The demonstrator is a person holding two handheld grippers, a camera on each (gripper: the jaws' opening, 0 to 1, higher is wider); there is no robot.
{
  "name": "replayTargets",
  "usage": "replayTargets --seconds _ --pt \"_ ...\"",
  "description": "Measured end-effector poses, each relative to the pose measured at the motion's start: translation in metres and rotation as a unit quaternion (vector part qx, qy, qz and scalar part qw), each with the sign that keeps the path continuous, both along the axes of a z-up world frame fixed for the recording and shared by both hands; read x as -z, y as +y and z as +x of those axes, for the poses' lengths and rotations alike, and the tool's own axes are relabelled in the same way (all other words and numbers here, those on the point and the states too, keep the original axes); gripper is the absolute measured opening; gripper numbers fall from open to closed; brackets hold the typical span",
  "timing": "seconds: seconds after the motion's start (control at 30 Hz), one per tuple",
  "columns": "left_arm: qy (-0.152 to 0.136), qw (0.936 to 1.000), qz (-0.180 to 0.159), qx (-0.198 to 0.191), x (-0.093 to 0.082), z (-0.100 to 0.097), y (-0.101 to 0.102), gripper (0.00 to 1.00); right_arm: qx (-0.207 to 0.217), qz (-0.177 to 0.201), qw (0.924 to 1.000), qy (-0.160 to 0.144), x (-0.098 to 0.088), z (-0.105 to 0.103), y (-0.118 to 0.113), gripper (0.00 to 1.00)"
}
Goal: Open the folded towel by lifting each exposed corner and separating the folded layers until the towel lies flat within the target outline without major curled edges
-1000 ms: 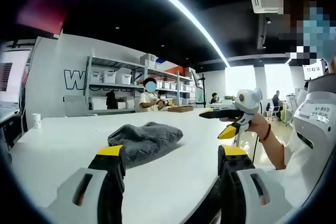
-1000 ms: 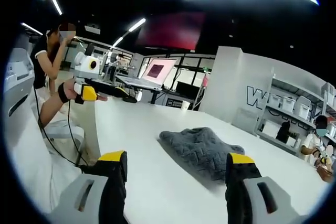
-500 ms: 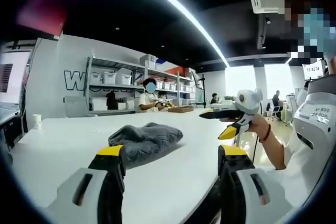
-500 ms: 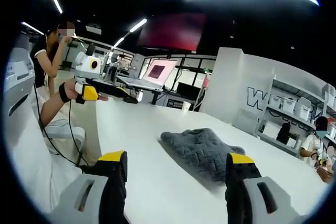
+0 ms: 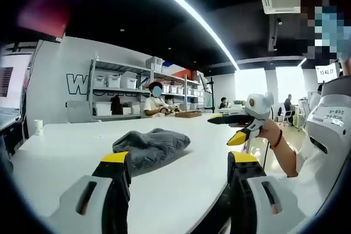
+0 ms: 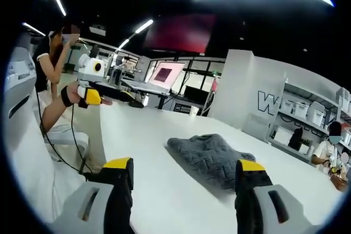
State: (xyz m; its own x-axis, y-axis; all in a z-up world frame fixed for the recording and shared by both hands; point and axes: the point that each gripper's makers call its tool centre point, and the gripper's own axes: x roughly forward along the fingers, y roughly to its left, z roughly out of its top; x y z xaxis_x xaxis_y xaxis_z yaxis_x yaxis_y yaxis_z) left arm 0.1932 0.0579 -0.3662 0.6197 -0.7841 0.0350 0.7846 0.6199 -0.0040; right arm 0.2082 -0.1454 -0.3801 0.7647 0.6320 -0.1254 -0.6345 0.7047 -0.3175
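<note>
Centrally, grey towel (image 5: pixel 152 145) lying bunched and folded on white desk (image 5: pixel 60 146), left tongs (image 5: pixel 178 163) at lower frame gaping wide and empty, right tongs (image 6: pixel 185 168) likewise spread and empty at lower frame, towel mid-frame beyond both, untouched.

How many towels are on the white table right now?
1: a grey folded towel lies bunched near the middle of the white table, ahead of both open grippers. Nothing suggests another is hidden.
</note>
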Motion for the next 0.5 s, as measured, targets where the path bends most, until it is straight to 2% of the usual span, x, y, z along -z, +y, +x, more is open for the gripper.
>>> replayTargets --seconds 0.5 --pt "0.008 0.9999 0.003 0.008 0.0042 -0.0004 -0.0074 0.71 0.004 -0.001 1.0000 0.006 0.0030 0.0012 -0.0007 0.73"
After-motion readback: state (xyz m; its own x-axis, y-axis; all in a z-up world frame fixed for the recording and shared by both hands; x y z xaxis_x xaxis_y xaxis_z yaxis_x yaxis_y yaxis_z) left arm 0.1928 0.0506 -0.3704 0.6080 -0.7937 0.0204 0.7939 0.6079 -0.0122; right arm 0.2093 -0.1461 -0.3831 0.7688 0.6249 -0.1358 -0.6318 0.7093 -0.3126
